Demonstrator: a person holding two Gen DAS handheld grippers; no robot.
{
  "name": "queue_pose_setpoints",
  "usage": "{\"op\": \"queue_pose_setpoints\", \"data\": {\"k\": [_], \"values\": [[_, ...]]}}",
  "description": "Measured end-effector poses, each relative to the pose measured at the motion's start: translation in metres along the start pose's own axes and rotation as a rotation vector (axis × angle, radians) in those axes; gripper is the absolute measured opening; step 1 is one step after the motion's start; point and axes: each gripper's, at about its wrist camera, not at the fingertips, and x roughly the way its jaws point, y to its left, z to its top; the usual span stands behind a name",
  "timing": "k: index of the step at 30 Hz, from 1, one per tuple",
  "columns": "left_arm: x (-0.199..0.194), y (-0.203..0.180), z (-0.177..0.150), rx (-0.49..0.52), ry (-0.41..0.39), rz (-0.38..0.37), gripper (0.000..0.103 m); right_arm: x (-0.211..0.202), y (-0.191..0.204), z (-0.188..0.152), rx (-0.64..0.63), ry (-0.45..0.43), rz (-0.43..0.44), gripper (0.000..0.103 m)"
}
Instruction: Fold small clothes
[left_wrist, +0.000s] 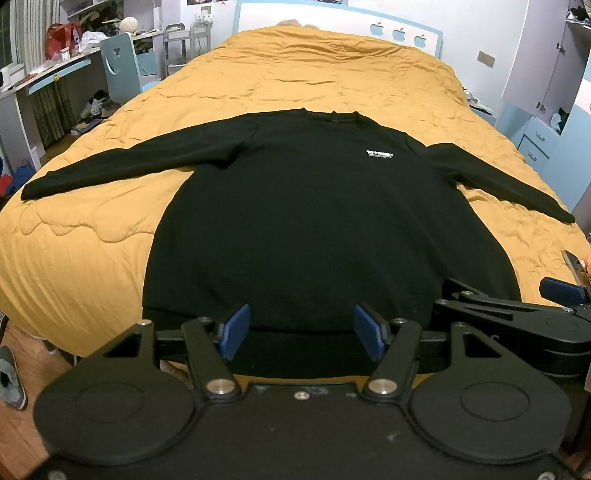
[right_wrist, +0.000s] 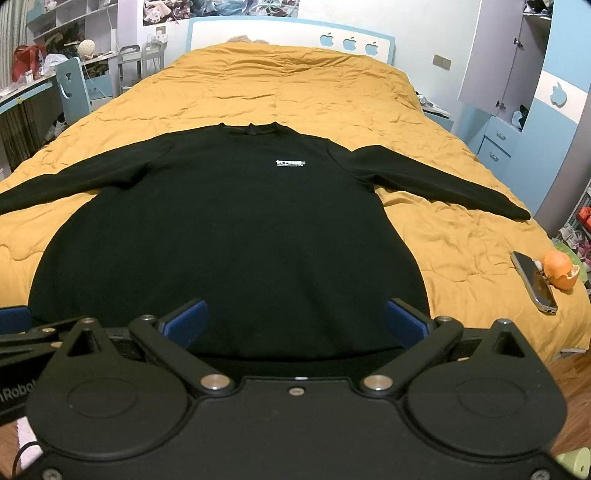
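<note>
A black long-sleeved sweatshirt (left_wrist: 325, 206) (right_wrist: 229, 229) lies flat and face up on the mustard quilt, sleeves spread to both sides, a small white logo (left_wrist: 379, 154) (right_wrist: 290, 163) on its chest. My left gripper (left_wrist: 301, 326) hovers open above the hem near the bed's foot, nothing between its blue pads. Further right along the same hem, my right gripper (right_wrist: 297, 325) also stands open and holds nothing. The right gripper's black linkage (left_wrist: 517, 317) shows at the right of the left wrist view.
The mustard quilt (left_wrist: 332, 66) (right_wrist: 295, 85) covers the whole bed. A phone (right_wrist: 534, 282) and a peeled orange (right_wrist: 560, 270) lie near the bed's right front corner. A desk and blue chair (left_wrist: 120, 66) stand left; drawers and a wardrobe (right_wrist: 517, 74) stand right.
</note>
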Motion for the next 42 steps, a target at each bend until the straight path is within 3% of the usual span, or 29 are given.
{"op": "queue_pose_setpoints", "data": {"k": [42], "values": [[0.0006,0.0008,0.0015,0.001,0.007,0.003,0.066,-0.0022,0.0034,0.0002,-0.008,0.003,-0.013,0.103]]}}
